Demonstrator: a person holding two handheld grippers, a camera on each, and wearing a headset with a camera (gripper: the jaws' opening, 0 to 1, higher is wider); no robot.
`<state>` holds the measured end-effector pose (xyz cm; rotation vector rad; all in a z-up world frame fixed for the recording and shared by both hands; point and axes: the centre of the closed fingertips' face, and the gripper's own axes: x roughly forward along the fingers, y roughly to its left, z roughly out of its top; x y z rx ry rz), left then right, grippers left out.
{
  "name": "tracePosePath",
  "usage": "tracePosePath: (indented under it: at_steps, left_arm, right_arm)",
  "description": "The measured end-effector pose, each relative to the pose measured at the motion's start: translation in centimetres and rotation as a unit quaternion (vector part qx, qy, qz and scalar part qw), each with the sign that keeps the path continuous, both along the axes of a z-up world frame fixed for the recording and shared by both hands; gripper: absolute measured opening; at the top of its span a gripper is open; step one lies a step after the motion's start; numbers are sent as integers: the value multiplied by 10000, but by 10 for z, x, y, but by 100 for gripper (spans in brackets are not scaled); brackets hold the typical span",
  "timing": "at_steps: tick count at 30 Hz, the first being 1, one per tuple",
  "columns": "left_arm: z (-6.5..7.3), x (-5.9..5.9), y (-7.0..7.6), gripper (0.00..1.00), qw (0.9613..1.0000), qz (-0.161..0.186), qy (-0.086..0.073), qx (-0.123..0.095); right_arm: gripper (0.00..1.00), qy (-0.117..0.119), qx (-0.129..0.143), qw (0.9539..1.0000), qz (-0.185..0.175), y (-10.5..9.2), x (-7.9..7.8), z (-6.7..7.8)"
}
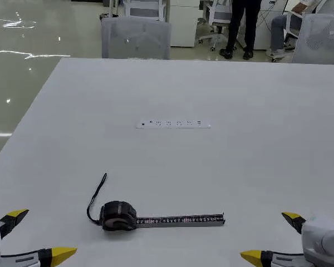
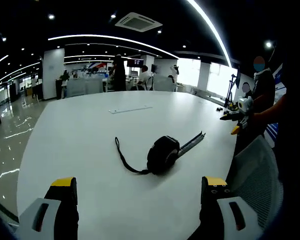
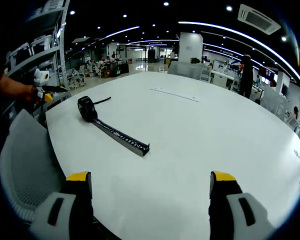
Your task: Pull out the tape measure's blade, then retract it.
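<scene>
Tape measure case (image 1: 118, 216) lay 1 o'clock off my left gripper (image 1: 44, 232), blade (image 1: 181, 221) pointing 3 o'clock. It and the right gripper (image 1: 266, 235) gaped wide, empty.

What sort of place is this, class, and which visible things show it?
Probably an open-plan office or lab: a big white worktable with a power strip on it, mesh office chairs beside it, and long strip lights on the ceiling.

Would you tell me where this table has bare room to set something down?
Bare: the table between power strip and tape measure, either side of the strip, and beyond it. Crowded: the near edge, where tape measure and blade lie between left tongs and right tongs.
</scene>
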<state>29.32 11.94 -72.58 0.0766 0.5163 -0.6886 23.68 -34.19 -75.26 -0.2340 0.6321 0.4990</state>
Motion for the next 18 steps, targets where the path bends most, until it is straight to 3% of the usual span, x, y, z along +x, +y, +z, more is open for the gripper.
tracePosePath:
  at_steps: [3,8,18]
  left_arm:
    - [-6,-10,6,100,9999,117,36,-25]
    - [-11,-21,8,100,9997,182,140,-91]
    - [-11,-24,4,100,9998,78,179,-103]
  right_arm:
    - [100,7,90,9999,-128,-7,-9,6]
    - [100,-49,15,10000,3,-13,-9,15]
    - [100,-99,-36,9998,170,-14,-12,16]
